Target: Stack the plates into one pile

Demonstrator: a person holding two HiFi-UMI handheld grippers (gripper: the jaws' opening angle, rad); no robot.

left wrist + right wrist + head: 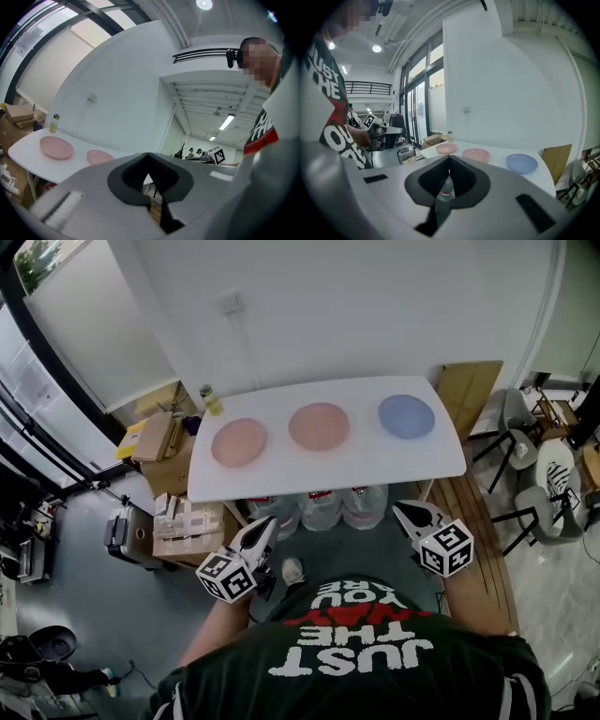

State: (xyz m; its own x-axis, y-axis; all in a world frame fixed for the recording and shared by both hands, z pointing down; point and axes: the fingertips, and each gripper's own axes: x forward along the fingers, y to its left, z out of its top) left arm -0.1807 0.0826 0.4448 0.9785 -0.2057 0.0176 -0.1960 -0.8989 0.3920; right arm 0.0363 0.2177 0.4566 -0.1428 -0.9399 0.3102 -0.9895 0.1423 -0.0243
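Observation:
Three plates lie in a row on the white table [328, 470]: a pink plate [239, 442] at the left, a second pink plate [319, 426] in the middle and a blue plate [406, 416] at the right. Both grippers hang in front of the table's near edge, below its top and apart from every plate. My left gripper [263, 527] is shut with nothing in it, and so is my right gripper [410, 512]. The left gripper view shows the two pink plates [56, 147] [99, 157] past the left gripper [149, 157]. The right gripper view has all three beyond the right gripper [450, 157], the blue plate [521, 163] nearest.
A small yellow bottle [211, 401] stands at the table's back left corner. Large water bottles [321, 507] sit under the table. Cardboard boxes [161, 439] are piled at its left. A flat cardboard sheet [472, 395] and chairs [530, 474] stand at the right.

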